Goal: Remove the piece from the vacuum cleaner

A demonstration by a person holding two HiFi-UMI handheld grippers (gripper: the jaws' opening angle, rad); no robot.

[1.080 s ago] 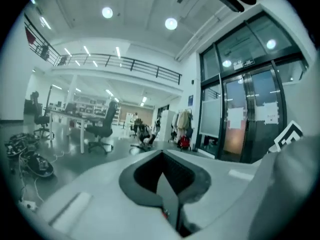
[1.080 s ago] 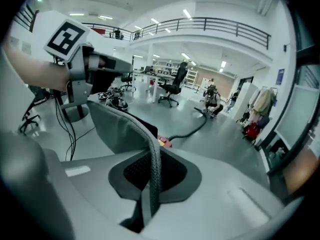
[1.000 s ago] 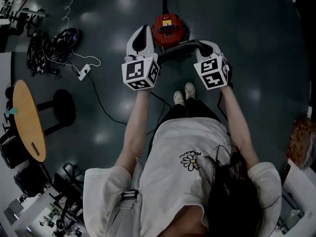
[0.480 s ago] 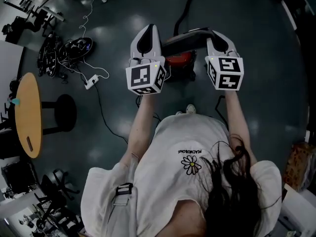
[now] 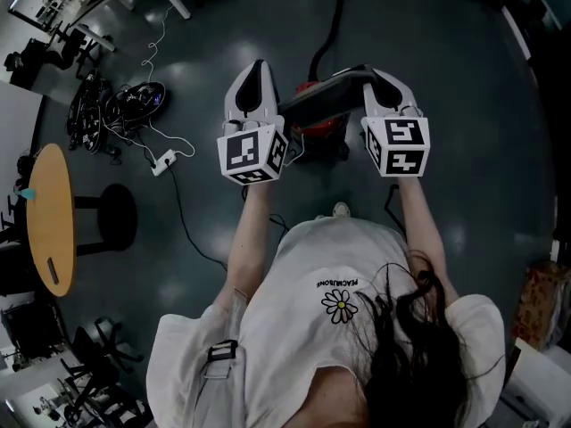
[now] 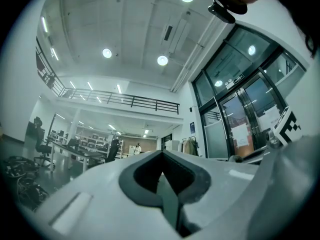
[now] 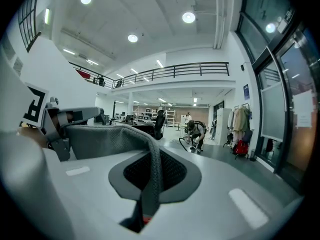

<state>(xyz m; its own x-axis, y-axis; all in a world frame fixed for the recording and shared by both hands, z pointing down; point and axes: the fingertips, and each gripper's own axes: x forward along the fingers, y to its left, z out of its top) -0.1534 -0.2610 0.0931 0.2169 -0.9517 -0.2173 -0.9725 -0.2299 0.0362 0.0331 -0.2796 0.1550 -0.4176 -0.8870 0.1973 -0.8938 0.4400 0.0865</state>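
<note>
Between the left hand-held gripper (image 5: 257, 68) and the right hand-held gripper (image 5: 379, 77) spans the piece (image 5: 321, 96) - a dark grey, curved part with a woven, mesh-like skin. The right one is clenched on its folded edge; the left one's jaws are pressed together on a thin grey sliver, apparently the piece's other end. Below both, well apart from them, the vacuum cleaner (image 5: 314, 134) sits on the glossy dark floor (image 5: 464, 105), a round red shell with a black hose leading away. Removal looks essentially done - what seems left is carrying the piece aside and setting it down.
</note>
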